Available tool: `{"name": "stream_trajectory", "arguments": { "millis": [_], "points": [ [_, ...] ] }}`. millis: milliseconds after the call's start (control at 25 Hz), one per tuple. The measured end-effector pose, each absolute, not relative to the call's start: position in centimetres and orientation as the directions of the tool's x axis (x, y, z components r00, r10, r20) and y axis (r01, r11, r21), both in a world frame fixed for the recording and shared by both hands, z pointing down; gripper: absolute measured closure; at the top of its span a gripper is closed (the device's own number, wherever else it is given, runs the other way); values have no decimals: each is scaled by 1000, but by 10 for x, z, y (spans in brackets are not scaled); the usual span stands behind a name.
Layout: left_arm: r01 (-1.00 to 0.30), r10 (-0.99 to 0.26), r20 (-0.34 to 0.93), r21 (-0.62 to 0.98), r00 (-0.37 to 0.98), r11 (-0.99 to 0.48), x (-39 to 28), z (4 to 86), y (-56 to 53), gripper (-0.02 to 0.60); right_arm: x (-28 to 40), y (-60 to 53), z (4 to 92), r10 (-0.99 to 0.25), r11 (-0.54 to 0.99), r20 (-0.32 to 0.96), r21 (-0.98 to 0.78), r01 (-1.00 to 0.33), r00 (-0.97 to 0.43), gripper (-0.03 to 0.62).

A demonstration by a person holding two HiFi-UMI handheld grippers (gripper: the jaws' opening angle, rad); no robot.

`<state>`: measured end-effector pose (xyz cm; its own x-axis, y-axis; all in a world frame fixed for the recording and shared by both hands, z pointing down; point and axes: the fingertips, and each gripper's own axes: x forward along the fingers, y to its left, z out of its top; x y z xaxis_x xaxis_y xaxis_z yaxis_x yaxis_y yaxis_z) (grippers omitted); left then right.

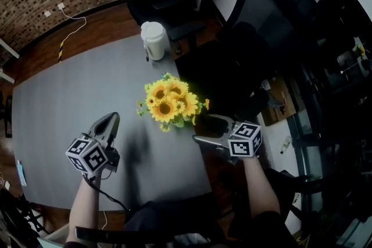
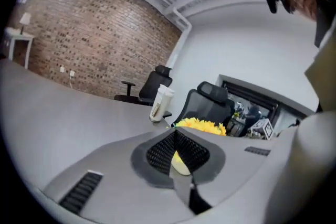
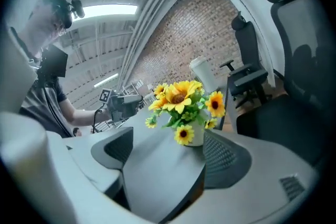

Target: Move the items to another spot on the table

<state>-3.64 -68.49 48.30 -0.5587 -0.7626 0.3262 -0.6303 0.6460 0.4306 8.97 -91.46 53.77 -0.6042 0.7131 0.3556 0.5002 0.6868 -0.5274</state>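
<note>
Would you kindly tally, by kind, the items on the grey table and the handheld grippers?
Yellow sunflower bouquet in white pot: 1
White lidded cup: 1
Grippers: 2, left gripper and right gripper
Total: 4

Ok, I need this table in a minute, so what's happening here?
A person at the gray table holds a gripper in each hand. The right gripper has its jaws open, aimed at the sunflower bouquet in its white pot, but not gripping it. The left gripper is on the bouquet's other side, jaws shut on nothing. A lidded white cup stands farther back, untouched.
</note>
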Motion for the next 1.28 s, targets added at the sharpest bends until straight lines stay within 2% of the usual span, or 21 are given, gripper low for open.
{"name": "stream_trajectory", "arguments": {
  "millis": [120, 160, 240, 280, 720, 840, 960, 1160, 1280],
  "points": [
    [-576, -756, 283, 508, -591, 640, -34, 458, -681, 591, 94, -925, 518, 712, 686, 315, -504, 525, -628, 343],
    [-574, -759, 269, 520, -593, 633, -32, 450, -682, 591, 96, -929, 511, 711, 686, 300, -494, 534, -636, 433],
    [-580, -765, 245, 528, -596, 620, -28, 435, -685, 591, 97, -935, 498, 712, 679, 257, -489, 548, -653, 570],
    [-585, -769, 235, 531, -594, 614, -25, 429, -688, 591, 98, -939, 491, 712, 671, 228, -496, 551, -664, 608],
    [-714, -846, 213, 458, -490, 529, 26, 366, -731, 591, 112, -968, 408, 692, 545, -97, -579, 606, -715, 617],
    [-717, -844, 198, 454, -498, 529, 35, 357, -734, 591, 115, -976, 389, 670, 600, -58, -545, 586, -740, 617],
    [-726, -843, 184, 437, -506, 531, 47, 344, -735, 591, 127, -975, 355, 688, 643, -31, -436, 629, -725, 617],
    [-737, -824, 165, 377, -543, 561, 61, 328, -732, 588, 140, -967, 314, 745, 638, -15, -273, 720, -666, 615],
    [-750, -819, 170, 333, -548, 571, 71, 329, -732, 589, 144, -962, 314, 751, 641, 4, -246, 727, -660, 615]
  ]
}}
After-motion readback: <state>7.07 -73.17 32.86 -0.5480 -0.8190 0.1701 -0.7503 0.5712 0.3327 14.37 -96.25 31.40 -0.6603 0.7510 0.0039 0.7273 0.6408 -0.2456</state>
